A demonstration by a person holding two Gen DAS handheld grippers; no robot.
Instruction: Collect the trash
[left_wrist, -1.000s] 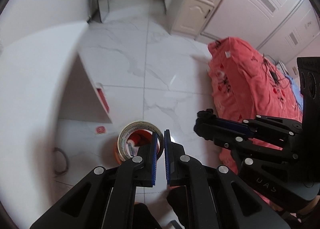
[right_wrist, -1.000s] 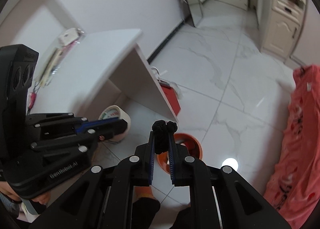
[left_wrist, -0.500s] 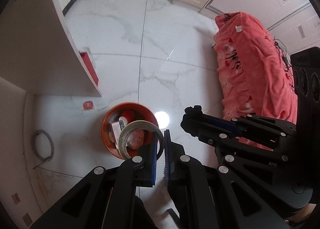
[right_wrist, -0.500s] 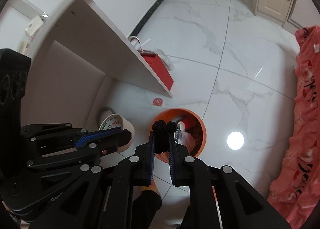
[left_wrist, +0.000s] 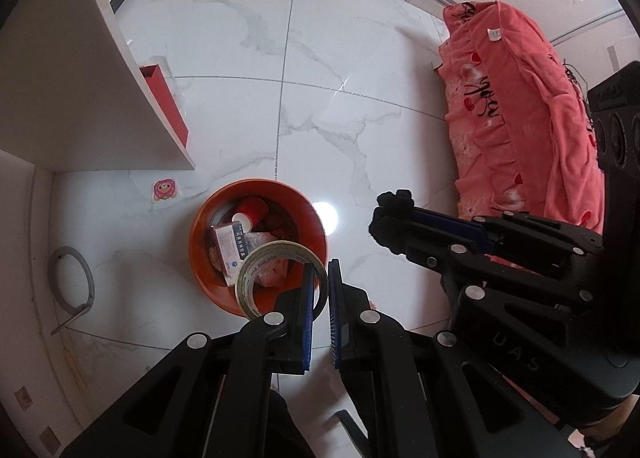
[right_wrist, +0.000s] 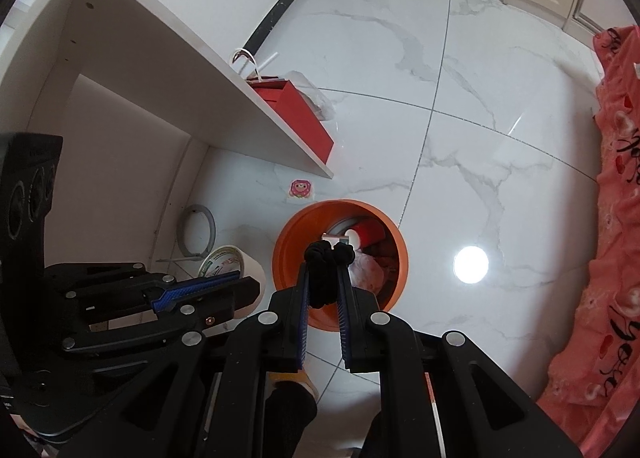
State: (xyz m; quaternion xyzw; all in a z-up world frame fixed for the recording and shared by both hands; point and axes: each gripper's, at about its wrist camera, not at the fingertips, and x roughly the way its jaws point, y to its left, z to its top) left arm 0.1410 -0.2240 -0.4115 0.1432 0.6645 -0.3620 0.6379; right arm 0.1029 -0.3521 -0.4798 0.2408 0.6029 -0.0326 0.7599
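An orange bin (left_wrist: 199, 258) stands on the marble floor and holds a red cup, a white box and wrappers; it also shows in the right wrist view (right_wrist: 288, 254). My left gripper (left_wrist: 319, 278) is shut on a roll of tape (left_wrist: 256, 270) and holds it over the bin's near rim; the roll also shows in the right wrist view (right_wrist: 224, 260). My right gripper (right_wrist: 324, 274) is shut on a black scrunchie (right_wrist: 328, 258) above the bin; in the left wrist view that gripper (left_wrist: 394, 210) is right of the bin.
A white desk panel (right_wrist: 168, 70) stands left with a red paper bag (right_wrist: 296, 118) beside it. A pink sticker (left_wrist: 164, 190) and a grey ring (left_wrist: 74, 282) lie on the floor. A red-covered bed (left_wrist: 520, 114) is on the right.
Both grippers have dropped lower and moved in over the orange bin, which now looks larger. Each still holds its object.
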